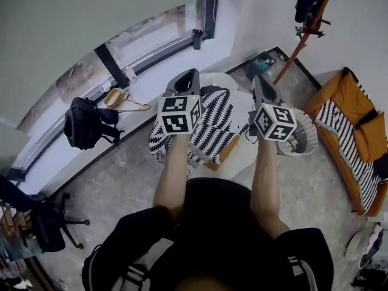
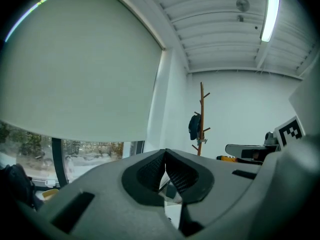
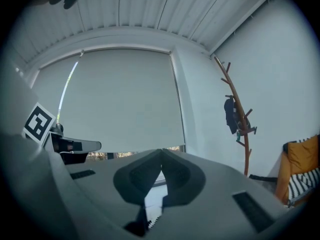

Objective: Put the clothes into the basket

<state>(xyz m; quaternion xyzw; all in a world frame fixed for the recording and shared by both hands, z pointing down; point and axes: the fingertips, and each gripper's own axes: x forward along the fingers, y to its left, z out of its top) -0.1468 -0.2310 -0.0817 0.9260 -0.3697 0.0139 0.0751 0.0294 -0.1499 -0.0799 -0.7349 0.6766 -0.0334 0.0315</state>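
So both grippers are held up level, side by side. The left gripper (image 1: 189,75) and right gripper (image 1: 260,81) each have their jaws pinched fully closed on the black-and-white zigzag cloth (image 1: 213,126), which hangs spread between them. The white basket (image 1: 301,139) sits just right of it, lower down.

This looks like a lounge corner of an office or studio. A wide window (image 1: 145,50) with a pale roller blind (image 2: 75,69) runs across the upper left. A wooden coat stand (image 1: 306,29) stands at the upper right and an orange sofa (image 1: 354,111) along the right edge. An office chair (image 1: 51,226) sits at the lower left on a mottled grey floor (image 1: 121,180). A strip light (image 2: 270,11) hangs from the slatted ceiling.
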